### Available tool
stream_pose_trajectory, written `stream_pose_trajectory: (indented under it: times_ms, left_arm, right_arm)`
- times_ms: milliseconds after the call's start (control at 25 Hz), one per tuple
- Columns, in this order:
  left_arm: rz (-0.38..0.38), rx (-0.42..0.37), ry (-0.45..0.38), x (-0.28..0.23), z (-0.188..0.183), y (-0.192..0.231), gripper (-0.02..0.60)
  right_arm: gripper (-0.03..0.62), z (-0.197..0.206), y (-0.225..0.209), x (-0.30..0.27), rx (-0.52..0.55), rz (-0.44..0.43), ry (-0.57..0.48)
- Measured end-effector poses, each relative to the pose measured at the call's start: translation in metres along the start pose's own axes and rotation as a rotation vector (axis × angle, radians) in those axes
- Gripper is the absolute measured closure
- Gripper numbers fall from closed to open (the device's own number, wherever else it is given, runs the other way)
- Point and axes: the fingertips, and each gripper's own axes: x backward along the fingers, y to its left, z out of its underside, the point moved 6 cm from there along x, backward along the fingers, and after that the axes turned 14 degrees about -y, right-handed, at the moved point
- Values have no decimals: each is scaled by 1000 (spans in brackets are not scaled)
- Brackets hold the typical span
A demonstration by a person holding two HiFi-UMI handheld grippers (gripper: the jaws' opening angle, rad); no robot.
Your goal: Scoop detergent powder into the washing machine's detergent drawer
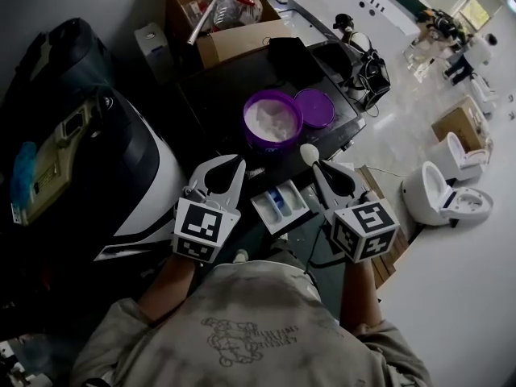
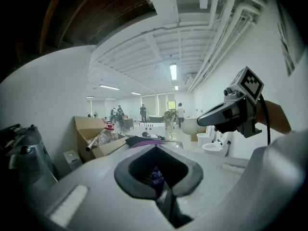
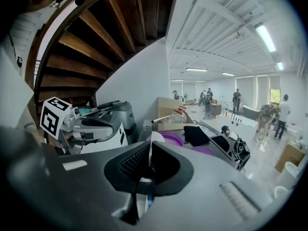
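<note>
Right gripper (image 1: 321,169) is clenched on the scoop (image 1: 309,153), the thin white handle pinched between its jaws. The handle runs edge-on up the middle of the right gripper view, with the scoop's (image 3: 154,138) pale bowl showing just past the tips. From the head view that bowl hangs in the air, just below the tub (image 1: 247,122) and a little up and right of the drawer (image 1: 263,209). Whether there is any powder in the bowl, I can't tell.

Left gripper (image 1: 229,169) has its jaws closed together with nothing in them; a sliver of the purple tub shows through the gap behind the tips in its own view. It hovers left of the drawer, well apart from the scoop. In the left gripper view, the right gripper (image 2: 208,121) crosses at the right, with the round white scoop (image 2: 189,126) at its tip.

The tub sits open on the dark washer top (image 1: 218,87) with white powder (image 1: 272,122) inside. Its purple lid (image 1: 315,107) lies flat, touching it on the right. The drawer stands pulled out below the tub, between the two grippers, with a blue compartment (image 1: 278,201) in its middle. A cardboard box (image 1: 234,40) stands behind the tub.
</note>
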Motion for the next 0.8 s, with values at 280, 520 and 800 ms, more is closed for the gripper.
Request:
stream_pose_trajectory:
  times_ms: [280,520,800]
  left_arm:
    - [-83,11,27,-34,-1,2,580]
    - [-206,8,66,-62,-3,4,580]
    - [-354,57,73,-82,1,-5,581]
  right_arm:
    - [557,-2,-37,-30,13,-102,38]
    - [557,-6,-73,-59,43,-221,65]
    - [557,-4,-105,-82,55,-367,93]
